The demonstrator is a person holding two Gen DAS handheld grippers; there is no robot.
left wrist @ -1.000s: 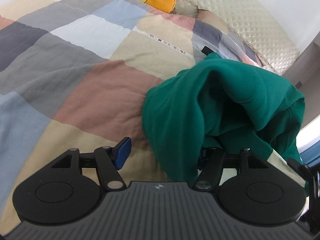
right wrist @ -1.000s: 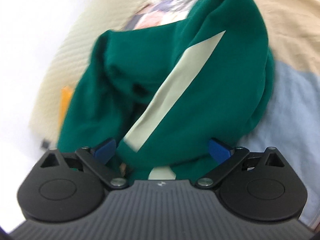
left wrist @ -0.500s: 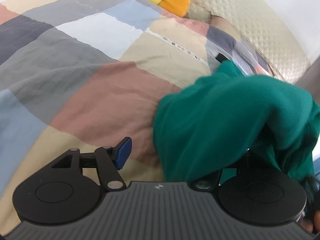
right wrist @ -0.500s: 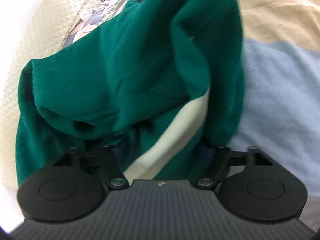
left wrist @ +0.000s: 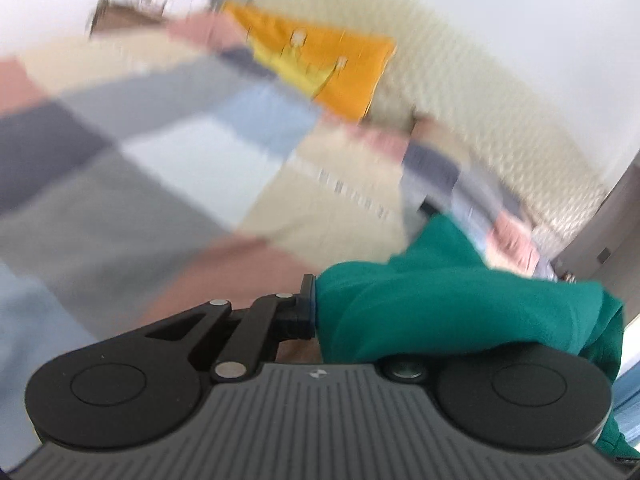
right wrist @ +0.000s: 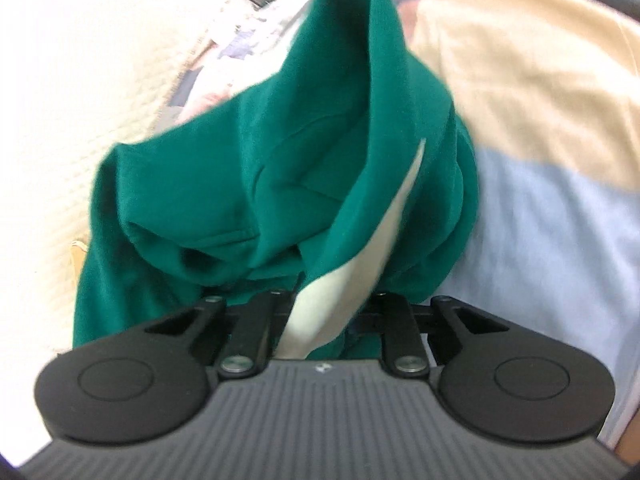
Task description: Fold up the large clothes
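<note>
A dark green garment (left wrist: 440, 308) with a cream stripe (right wrist: 384, 232) is bunched up over the patchwork quilt (left wrist: 160, 200). In the left wrist view, which is blurred, my left gripper (left wrist: 320, 308) is shut on an edge of the green cloth. Its left finger (left wrist: 306, 308) presses against the fabric, and the right finger is hidden under the cloth. In the right wrist view my right gripper (right wrist: 328, 304) has its jaws closing on a fold of the garment (right wrist: 312, 140), with the stripe pinched between the two fingers. The garment hangs in heavy folds ahead of both grippers.
An orange-yellow pillow (left wrist: 332, 68) lies at the head of the bed against a cream quilted headboard (left wrist: 460, 80). The quilt (right wrist: 540, 220) spreads out to the right of the garment in the right wrist view. A white wall stands behind the headboard.
Both grippers closed on the green garment; a second ago both stood open around it. The left hand has lifted and tilted up, and the cloth now drapes over its right side.
</note>
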